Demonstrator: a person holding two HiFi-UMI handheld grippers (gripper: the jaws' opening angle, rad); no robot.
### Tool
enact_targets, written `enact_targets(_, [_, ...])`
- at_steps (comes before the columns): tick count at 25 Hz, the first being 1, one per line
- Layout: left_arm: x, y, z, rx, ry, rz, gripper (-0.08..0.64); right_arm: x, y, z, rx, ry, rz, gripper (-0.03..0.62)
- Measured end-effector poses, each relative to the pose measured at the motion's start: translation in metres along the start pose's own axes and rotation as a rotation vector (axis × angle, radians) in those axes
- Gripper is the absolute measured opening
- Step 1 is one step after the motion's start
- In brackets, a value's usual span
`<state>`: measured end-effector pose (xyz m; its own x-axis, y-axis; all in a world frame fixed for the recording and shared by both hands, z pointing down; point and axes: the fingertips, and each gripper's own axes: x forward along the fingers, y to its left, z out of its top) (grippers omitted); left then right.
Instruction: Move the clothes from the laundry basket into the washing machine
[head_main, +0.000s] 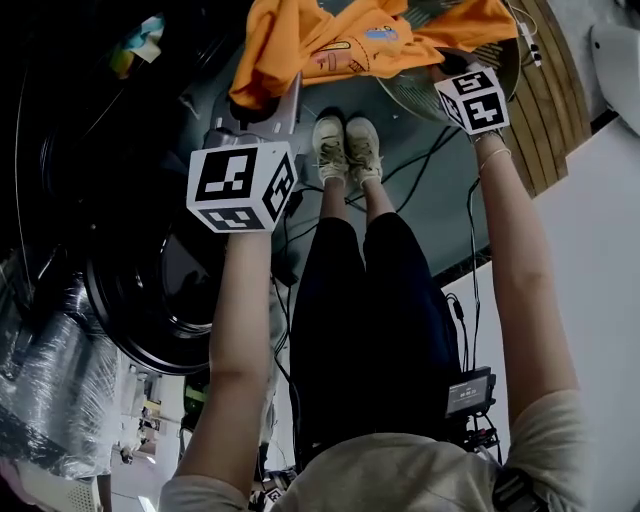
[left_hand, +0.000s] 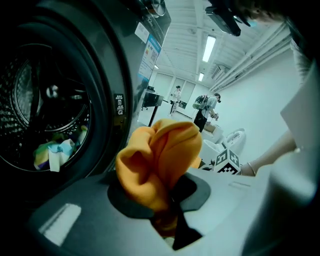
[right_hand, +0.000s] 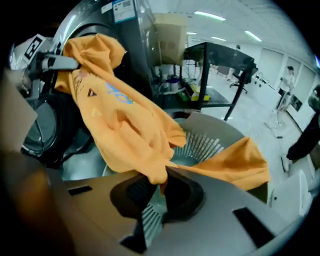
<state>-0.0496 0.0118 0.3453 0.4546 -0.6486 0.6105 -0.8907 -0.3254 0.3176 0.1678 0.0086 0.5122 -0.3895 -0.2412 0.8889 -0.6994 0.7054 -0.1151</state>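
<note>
Your left forearm (head_main: 235, 330) lies closest to the lens and reaches out to the left gripper (left_hand: 166, 206). Its jaws are pinched almost together on a bunched corner of the orange shirt (head_main: 350, 40). That grip sits just beside the open mouth of the washing machine (left_hand: 112, 75) on the far left, so this end looks set to lead the shirt in. Inside the drum (left_hand: 45, 100) a few pale blue and yellow clothes (left_hand: 55, 150) lie at the bottom. The round door (head_main: 150, 295) hangs swung open on the left, near your arm, and it is probably the thing you will have to steer round.

The shirt stretches between both grippers, spread in the air beyond your shoes (head_main: 345, 148). Holding it at two points likely keeps it from trailing on the floor.

To the right, the right gripper (right_hand: 157, 181) has its jaws closed on a fold of the shirt, directly over the laundry basket (right_hand: 210, 145). A loose flap drapes over the basket's right rim and could catch on the slats as you carry it across. No other clothes show in the part of the basket you can see. Cables (head_main: 425, 160) run over the floor between the basket and your feet. A few people (left_hand: 207, 105) stand far off.
</note>
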Motion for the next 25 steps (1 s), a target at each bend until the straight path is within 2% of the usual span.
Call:
enact_targets(4, [0.008,-0.007,-0.011,-0.019,0.048,-0.043,0.084,-0.028,0.002,0.031,0.192,-0.202,-0.053,0.031])
enact_targets(7, [0.014,-0.014,-0.011,-0.006,0.061,-0.071,0.086,-0.058,0.010,0.058,0.306,-0.362,-0.046,0.031])
enact_targets(12, [0.022,-0.040,-0.015,-0.012,0.086,-0.172,0.098,-0.110,0.037,0.111,0.345,-0.543,0.051,0.031])
enact_targets(18, [0.024,-0.076,-0.014,-0.054,0.056,-0.327,0.268,-0.143,0.086,0.159,0.289,-0.591,0.246,0.031])
enact_targets(22, [0.017,-0.082,-0.015,-0.004,0.052,-0.362,0.331,-0.152,0.115,0.176,0.252,-0.557,0.347,0.031])
enact_targets(25, [0.008,-0.079,-0.018,0.062,0.037,-0.342,0.360,-0.152,0.140,0.184,0.214,-0.529,0.417,0.031])
